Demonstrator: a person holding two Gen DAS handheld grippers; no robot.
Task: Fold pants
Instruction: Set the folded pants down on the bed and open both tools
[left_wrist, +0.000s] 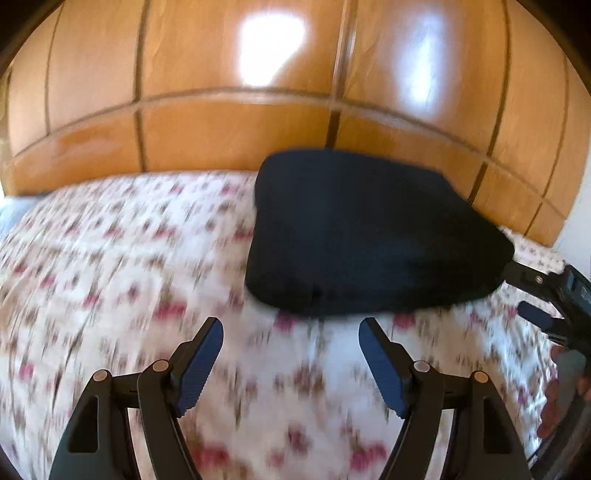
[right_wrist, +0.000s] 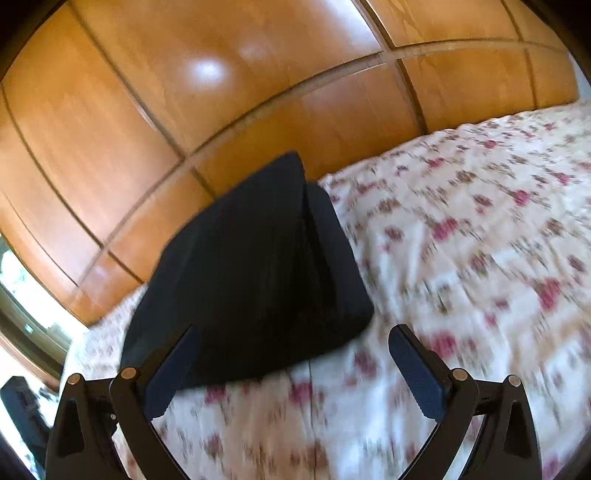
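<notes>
The black pants (left_wrist: 369, 232) lie folded into a thick, compact stack on the floral bedspread (left_wrist: 129, 258), near the wooden wardrobe. My left gripper (left_wrist: 291, 328) is open and empty, hovering over the bedspread just in front of the stack. The right gripper shows at the right edge of the left wrist view (left_wrist: 532, 295), beside the stack's right end. In the right wrist view the pants (right_wrist: 255, 269) sit ahead and to the left. My right gripper (right_wrist: 295, 336) is open, empty, its left finger (right_wrist: 173, 369) in front of the stack's near edge. Both views are motion-blurred.
A wooden wardrobe (left_wrist: 236, 122) with panelled doors rises right behind the bed. The floral bedspread (right_wrist: 480, 258) stretches wide to the right in the right wrist view. A window (right_wrist: 22, 288) and a dark object (right_wrist: 22, 410) show at the left edge.
</notes>
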